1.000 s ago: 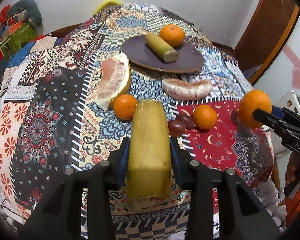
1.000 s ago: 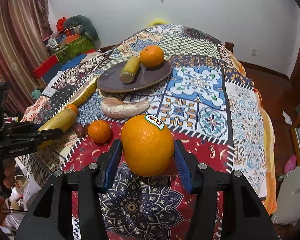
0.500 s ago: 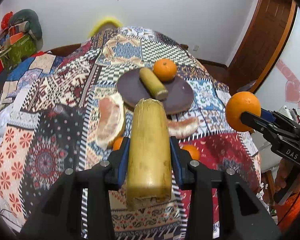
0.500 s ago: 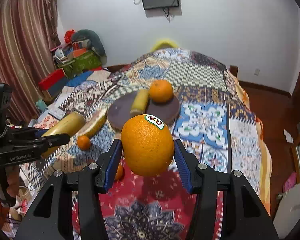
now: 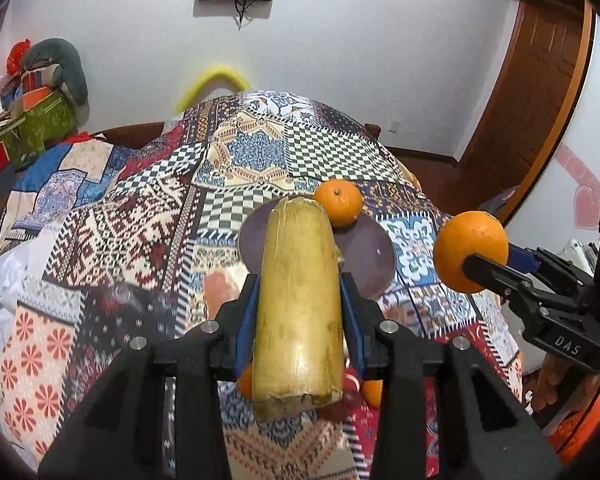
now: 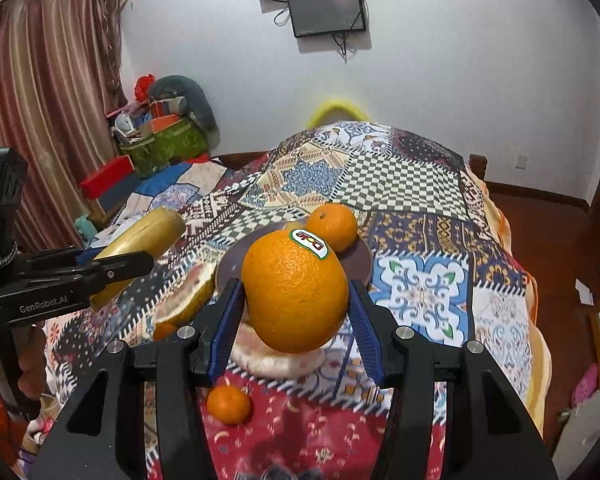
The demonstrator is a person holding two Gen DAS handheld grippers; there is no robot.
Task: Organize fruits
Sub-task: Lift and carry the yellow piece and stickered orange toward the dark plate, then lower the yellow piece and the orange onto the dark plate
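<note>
Left gripper (image 5: 300,312): pinched the yellow cut stalk (image 5: 298,304) lengthwise between its blue pads, lifted above the patchwork cloth (image 5: 148,216).
Stalk: its far end covered the middle of the dark plate (image 5: 364,252); its near end was ragged and hid part of the fruit below.
Right gripper (image 6: 296,304): clamped on the large orange (image 6: 296,290), which bore a sticker (image 6: 309,239) whose lettering could not be read.
Large orange: held in the air over the cloth, blocking most of the plate (image 6: 358,260) in the right wrist view.
On the plate: a small orange (image 6: 334,226) at the far rim; whatever else lay there was hidden behind the held fruit.
Below the right gripper: a pale peeled segment (image 6: 276,360), only partly seen, and a loose small orange (image 6: 229,404) on the red patch.
Left of that: a pomelo piece (image 6: 188,300), half hidden by the gripper.
Under the left gripper: slivers of orange fruit (image 5: 373,392) peeked out, mostly covered.
Person: a hand (image 6: 30,364) on the left gripper's handle, cut off at the edge.
Background: wall screen (image 6: 328,10), curtain (image 6: 40,100), clutter too blurred to name.
</note>
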